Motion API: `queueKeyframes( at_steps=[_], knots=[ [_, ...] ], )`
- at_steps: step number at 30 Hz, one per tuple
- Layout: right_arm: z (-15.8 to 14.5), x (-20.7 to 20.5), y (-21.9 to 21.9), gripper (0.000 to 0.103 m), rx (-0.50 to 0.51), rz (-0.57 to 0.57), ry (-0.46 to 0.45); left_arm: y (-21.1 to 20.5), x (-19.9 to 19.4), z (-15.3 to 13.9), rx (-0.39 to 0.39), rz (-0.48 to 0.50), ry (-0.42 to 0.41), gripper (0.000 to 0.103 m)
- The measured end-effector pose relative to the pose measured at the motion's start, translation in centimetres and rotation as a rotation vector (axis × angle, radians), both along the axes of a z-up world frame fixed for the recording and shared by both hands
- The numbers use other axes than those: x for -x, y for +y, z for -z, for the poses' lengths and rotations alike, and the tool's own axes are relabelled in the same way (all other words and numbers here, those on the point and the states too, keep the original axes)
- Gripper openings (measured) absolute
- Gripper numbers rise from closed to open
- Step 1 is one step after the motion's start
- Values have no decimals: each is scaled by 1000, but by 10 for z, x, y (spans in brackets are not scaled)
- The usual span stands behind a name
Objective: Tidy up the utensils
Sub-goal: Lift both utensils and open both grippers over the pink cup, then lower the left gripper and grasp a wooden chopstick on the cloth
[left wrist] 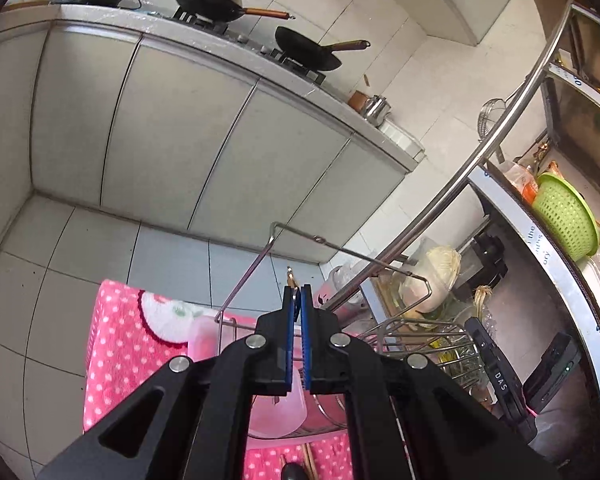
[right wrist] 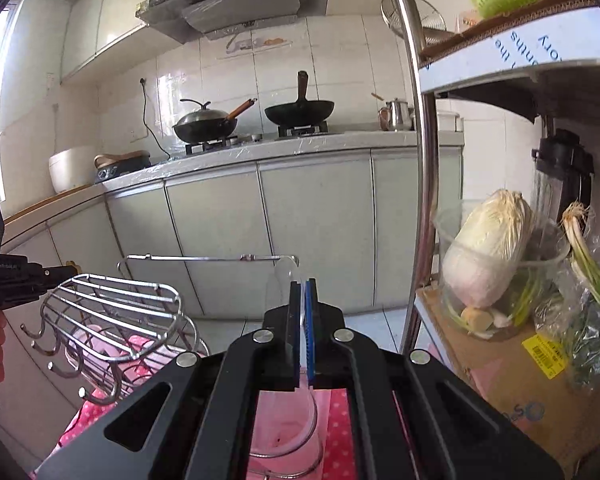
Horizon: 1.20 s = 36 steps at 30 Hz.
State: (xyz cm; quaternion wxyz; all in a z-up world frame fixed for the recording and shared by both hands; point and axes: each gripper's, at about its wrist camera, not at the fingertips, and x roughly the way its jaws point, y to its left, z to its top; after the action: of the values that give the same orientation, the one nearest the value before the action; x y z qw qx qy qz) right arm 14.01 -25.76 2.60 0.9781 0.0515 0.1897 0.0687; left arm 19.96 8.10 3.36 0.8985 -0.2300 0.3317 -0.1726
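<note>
My left gripper (left wrist: 297, 289) is shut on a thin gold-tipped utensil (left wrist: 290, 276), whose tip pokes out past the fingertips; it also shows at the left edge of the right wrist view (right wrist: 66, 269). It hovers above a chrome wire utensil rack (right wrist: 116, 312) with hooks along its front. My right gripper (right wrist: 303, 285) is shut on the rim of a clear plastic cup (right wrist: 284, 432), which hangs under it over a pink polka-dot cloth (left wrist: 120, 340). The rack's wire frame also shows in the left wrist view (left wrist: 340, 248).
A steel shelf post (right wrist: 420, 160) stands to the right. The shelf holds a bowl with a cabbage (right wrist: 488, 248), spring onions (right wrist: 588, 252) and a green basket (left wrist: 568, 212). Across the floor is a counter with two woks (right wrist: 208, 124).
</note>
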Motion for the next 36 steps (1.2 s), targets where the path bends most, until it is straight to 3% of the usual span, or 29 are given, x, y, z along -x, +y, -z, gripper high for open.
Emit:
queueKeyframes(
  at_steps=[5,10,11,13,15,26,36],
  knots=[
    [16,1,5,3,-5,-24,65,-1,-5,22,1,-3,58,2],
    [21,-1,4,6,-41,-52,136,-2,-4,25,-3,-14,75,4],
    [21,-4,2,8,-58,-64,161,-3,-3,23,-8,-18,71,8],
    [20,-4,-2,24,-92,-75,183,-2,1,17,-15,-34,60,27],
    [16,1,-5,33,-102,-71,174,2,7,9,-10,-54,34,35],
    [3,56,-19,36,-146,-70,148,7,64,-24,-108,-96,-72,37],
    [23,111,-16,36,-178,-78,203,-2,120,1,-148,-66,-11,37]
  ],
)
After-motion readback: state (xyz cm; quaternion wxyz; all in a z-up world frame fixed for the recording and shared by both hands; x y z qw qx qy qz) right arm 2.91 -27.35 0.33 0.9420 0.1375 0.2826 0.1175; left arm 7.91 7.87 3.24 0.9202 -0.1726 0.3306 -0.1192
